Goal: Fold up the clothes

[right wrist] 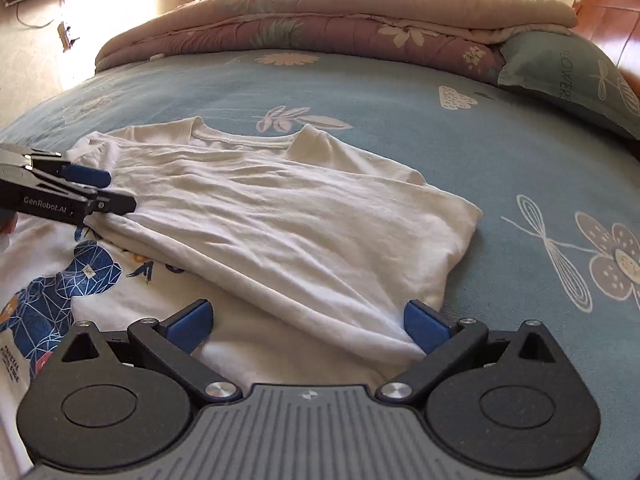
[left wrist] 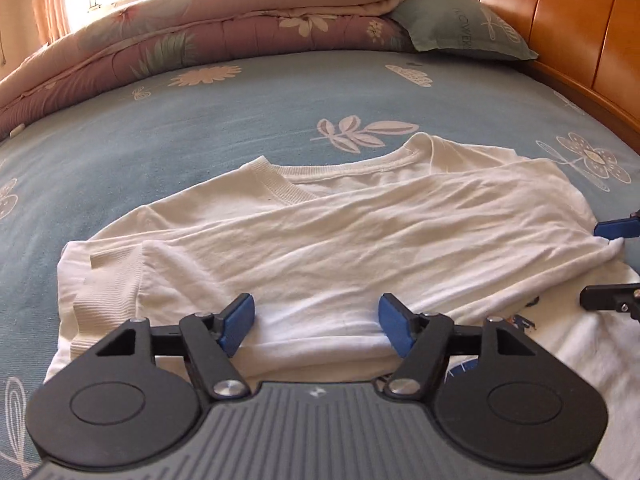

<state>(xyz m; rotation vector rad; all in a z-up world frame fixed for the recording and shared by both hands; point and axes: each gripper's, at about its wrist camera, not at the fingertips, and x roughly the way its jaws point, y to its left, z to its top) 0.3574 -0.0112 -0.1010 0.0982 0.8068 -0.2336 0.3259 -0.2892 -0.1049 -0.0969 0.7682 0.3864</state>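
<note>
Left gripper [left wrist: 317, 322]: jaws spread, nothing pinched; white cloth lies between and under the pads.
Right gripper [right wrist: 307, 326]: jaws spread wide, astride the near folded edge of the cloth, no grip.
T-shirt [right wrist: 280, 208]: white, partly folded, collar at the far side, blue print showing at near left.
Bedsheet [right wrist: 400, 92]: blue, flowered, under the shirt.
Quilt [left wrist: 180, 36]: folded, far edge.
Pillow [left wrist: 460, 28]: far right.

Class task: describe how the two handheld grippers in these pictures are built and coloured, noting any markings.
Each gripper, left gripper and right gripper, has black linkage arms with silver pivot screws, two round black discs, a ribbed grey body and blue textured pads. Seen side-on from the right wrist, the left one bears white "GenRobot.AI" lettering. No cables or sleeves show.
</note>
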